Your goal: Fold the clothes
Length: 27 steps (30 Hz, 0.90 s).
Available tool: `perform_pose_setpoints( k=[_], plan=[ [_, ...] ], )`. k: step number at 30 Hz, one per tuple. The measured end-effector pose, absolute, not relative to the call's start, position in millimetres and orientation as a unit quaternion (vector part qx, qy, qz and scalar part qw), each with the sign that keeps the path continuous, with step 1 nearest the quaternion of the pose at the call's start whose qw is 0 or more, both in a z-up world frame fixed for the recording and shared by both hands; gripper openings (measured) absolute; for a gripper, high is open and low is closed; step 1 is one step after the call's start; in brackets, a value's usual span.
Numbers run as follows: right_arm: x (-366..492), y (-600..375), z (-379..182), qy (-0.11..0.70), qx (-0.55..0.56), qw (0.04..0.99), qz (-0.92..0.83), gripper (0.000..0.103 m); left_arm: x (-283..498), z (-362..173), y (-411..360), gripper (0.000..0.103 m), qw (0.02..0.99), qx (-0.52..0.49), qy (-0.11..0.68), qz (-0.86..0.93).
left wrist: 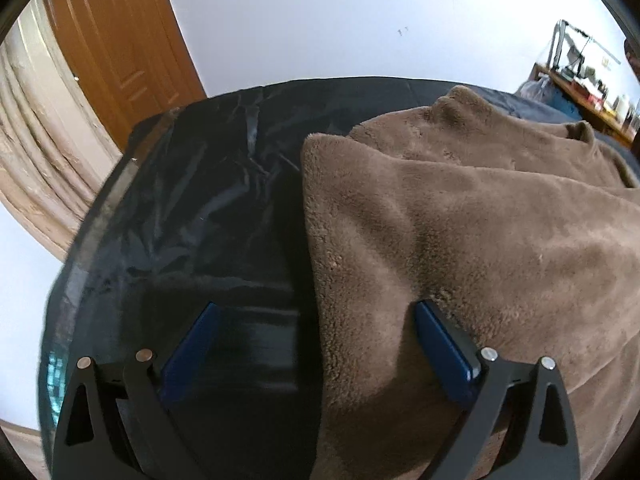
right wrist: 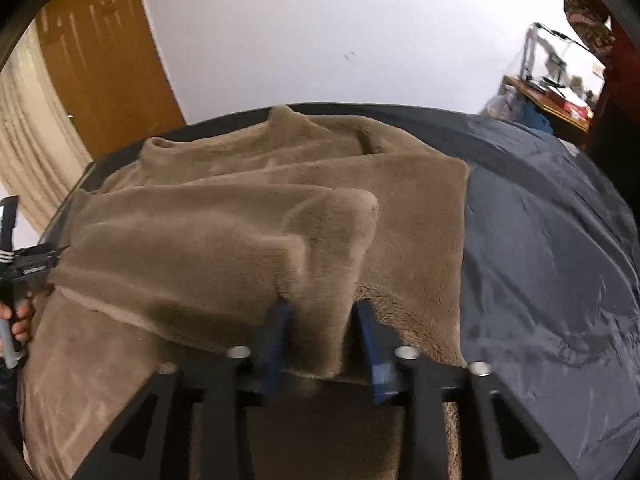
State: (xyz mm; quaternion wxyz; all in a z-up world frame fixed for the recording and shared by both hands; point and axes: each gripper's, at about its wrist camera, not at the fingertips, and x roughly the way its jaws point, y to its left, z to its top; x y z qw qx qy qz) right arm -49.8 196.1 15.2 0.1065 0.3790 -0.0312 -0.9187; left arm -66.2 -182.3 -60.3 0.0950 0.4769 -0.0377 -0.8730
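A brown fleece garment (left wrist: 460, 220) lies spread on a table under a dark shiny cover (left wrist: 192, 200). My left gripper (left wrist: 318, 308) is open wide at the garment's left edge. Its right pad (left wrist: 444, 344) rests on the fleece and its left pad (left wrist: 188, 352) is over the bare cover. In the right wrist view a folded-over flap of the garment (right wrist: 240, 240) is lifted, and my right gripper (right wrist: 322, 312) is shut on its hanging edge. The fleece fills the gap between the pads. At the far left a hand (right wrist: 18, 320) holds the left gripper's handle beside the garment.
The dark cover (right wrist: 540, 240) stretches bare to the right of the garment. Behind the table stand a white wall, a wooden door (left wrist: 120, 60) and a beige curtain (left wrist: 36, 140). A cluttered desk (right wrist: 552, 96) stands at the far right.
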Motion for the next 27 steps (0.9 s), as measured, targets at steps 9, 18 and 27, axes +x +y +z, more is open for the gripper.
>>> perform_pose_setpoints(
  k=[9,18,27],
  plan=[
    [-49.4,177.0,22.2,-0.011,0.364,0.137,-0.921,0.064,-64.4,-28.8,-152.7,0.099,0.049,0.435,0.0,-0.899],
    [-75.5,153.8,-39.6,0.019,0.428,0.135,-0.893,0.064,-83.3,-66.9,-162.5,0.102,0.045,0.473,0.022,-0.879],
    [-68.1,147.5,-41.7,0.059,0.413,0.123,-0.9,0.068,-77.6,-68.9,-170.0,0.103,0.037,0.472,0.038,-0.88]
  ],
)
